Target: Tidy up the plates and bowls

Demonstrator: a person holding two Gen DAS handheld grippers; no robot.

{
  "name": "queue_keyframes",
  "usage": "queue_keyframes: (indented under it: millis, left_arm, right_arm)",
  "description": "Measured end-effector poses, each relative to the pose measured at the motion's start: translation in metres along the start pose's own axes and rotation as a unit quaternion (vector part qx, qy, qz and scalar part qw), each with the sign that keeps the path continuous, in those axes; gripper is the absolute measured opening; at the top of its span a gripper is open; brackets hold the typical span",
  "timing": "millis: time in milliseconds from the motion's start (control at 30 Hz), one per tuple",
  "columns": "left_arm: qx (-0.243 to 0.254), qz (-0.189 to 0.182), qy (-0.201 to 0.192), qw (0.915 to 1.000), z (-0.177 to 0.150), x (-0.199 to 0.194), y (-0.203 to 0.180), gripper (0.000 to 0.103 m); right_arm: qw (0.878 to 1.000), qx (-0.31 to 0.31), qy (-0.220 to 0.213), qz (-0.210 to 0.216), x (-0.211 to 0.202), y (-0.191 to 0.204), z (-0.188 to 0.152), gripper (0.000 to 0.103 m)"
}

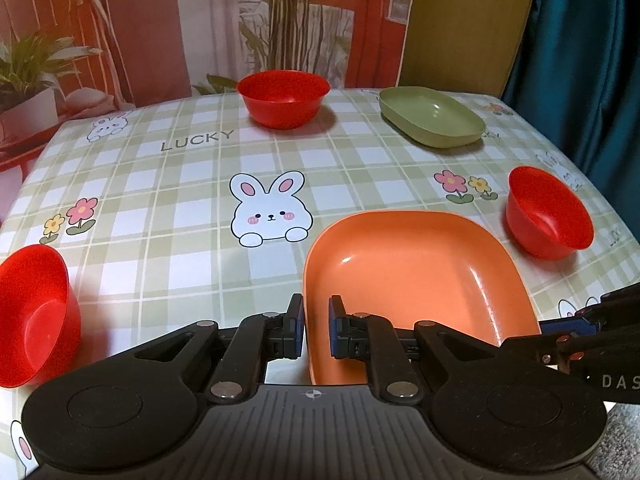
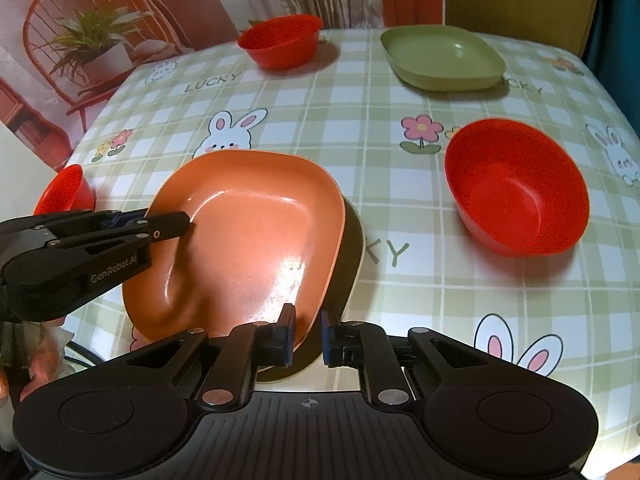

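Observation:
An orange plate (image 1: 416,276) (image 2: 248,236) is held tilted above the near table edge. My left gripper (image 1: 316,330) is shut on its left rim and also shows in the right wrist view (image 2: 176,225). My right gripper (image 2: 307,336) is shut on its right rim; it enters the left wrist view at the right (image 1: 576,322). A green plate (image 1: 431,116) (image 2: 442,57) lies at the far right. Three red bowls stand around: far centre (image 1: 283,98) (image 2: 280,41), right (image 1: 548,213) (image 2: 516,186), near left (image 1: 34,312) (image 2: 64,190).
The table (image 1: 192,216) has a checked rabbit-print cloth. A dark shadow or rim (image 2: 352,256) shows under the orange plate. A printed backdrop hangs behind the table and a teal curtain (image 1: 580,40) at the right.

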State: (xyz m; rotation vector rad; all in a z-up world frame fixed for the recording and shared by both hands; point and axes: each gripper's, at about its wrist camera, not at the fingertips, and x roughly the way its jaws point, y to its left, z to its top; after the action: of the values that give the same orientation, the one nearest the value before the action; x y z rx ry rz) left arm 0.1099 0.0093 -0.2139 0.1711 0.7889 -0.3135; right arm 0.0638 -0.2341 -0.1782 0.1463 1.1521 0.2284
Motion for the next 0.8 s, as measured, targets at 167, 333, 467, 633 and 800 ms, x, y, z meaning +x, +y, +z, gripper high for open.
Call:
queue_keyframes:
  millis: [167, 333, 467, 633, 800]
  left_arm:
    - [0.000, 0.000, -0.004, 1.0000, -0.001, -0.002, 0.000, 0.014]
    - [-0.004, -0.002, -0.011, 0.9999, -0.002, -0.004, 0.000, 0.014]
    - [-0.011, 0.005, -0.018, 0.9998, -0.004, -0.006, 0.002, 0.014]
    - [-0.026, 0.013, -0.023, 0.9993, -0.010, -0.007, 0.003, 0.015]
    - [-0.030, 0.013, -0.026, 0.9991, -0.012, -0.007, 0.004, 0.016]
  right_arm:
    - [1.000, -0.005, -0.003, -0.004, -0.001, 0.001, 0.000, 0.016]
    - [1.000, -0.005, -0.003, -0.005, -0.001, 0.002, 0.000, 0.016]
    - [1.000, -0.003, -0.004, -0.008, -0.002, 0.002, 0.000, 0.016]
    - [1.000, 0.000, -0.006, -0.008, -0.003, 0.001, -0.001, 0.016]
    - [1.000, -0.003, -0.008, -0.011, -0.004, 0.001, -0.002, 0.017]
